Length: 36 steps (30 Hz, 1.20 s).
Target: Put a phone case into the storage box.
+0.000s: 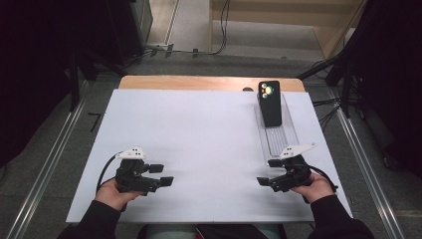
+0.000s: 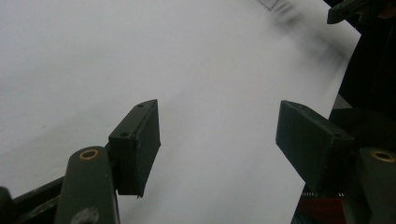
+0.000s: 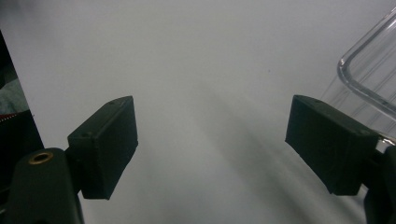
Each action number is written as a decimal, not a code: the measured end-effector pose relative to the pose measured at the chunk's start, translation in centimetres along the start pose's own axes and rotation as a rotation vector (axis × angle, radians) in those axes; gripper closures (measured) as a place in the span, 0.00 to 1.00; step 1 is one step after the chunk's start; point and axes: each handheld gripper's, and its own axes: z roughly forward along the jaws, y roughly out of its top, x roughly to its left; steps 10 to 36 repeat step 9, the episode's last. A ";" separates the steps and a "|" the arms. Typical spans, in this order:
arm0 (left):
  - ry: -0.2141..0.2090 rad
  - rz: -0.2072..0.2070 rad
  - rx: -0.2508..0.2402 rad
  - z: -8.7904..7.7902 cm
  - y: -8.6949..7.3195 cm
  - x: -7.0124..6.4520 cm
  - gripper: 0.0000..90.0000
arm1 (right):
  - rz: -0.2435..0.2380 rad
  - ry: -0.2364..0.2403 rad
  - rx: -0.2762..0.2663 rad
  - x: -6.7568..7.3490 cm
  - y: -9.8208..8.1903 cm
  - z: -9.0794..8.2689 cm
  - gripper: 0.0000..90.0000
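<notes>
Resting low over the white table (image 1: 199, 129), the left gripper (image 1: 164, 175) holds its fingers wide on nothing, the right gripper (image 1: 266, 172) likewise spread and empty, just near of the clear tray (image 1: 288, 134) whose far end holds a dark phone (image 1: 270, 103).

Ahead of my left hand-held gripper (image 1: 160, 175) the white worktop (image 1: 194, 134) lies bare from the near edge to the far edge, so I can pass freely across its left and middle. By my right hand-held gripper (image 1: 269, 172) a clear tray (image 1: 291, 135) stands just beyond it, running toward the far edge. A black phone (image 1: 269, 103) leans upright at that tray's far end, blocking the right side.
</notes>
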 end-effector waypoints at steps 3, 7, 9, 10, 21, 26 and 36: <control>-0.002 0.000 0.001 0.0 0.0 0.0 0.35 | 0.000 -0.001 0.000 0.0 0.0 0.0 0.17; -0.002 -0.001 0.003 0.0 0.0 0.0 0.35 | 0.004 0.000 0.003 0.0 0.0 0.0 0.17; 0.001 -0.001 0.005 0.0 0.0 0.0 0.35 | 0.006 0.001 0.009 0.0 0.0 0.1 0.17; 0.001 -0.001 0.005 0.0 0.0 0.0 0.35 | 0.006 0.001 0.009 0.0 0.0 0.1 0.17; 0.001 -0.001 0.005 0.0 0.0 0.0 0.35 | 0.006 0.001 0.009 0.0 0.0 0.1 0.17; 0.001 -0.001 0.005 0.0 0.0 0.0 0.35 | 0.006 0.001 0.009 0.0 0.0 0.1 0.17; 0.001 -0.001 0.005 0.0 0.0 0.0 0.35 | 0.006 0.001 0.009 0.0 0.0 0.1 0.17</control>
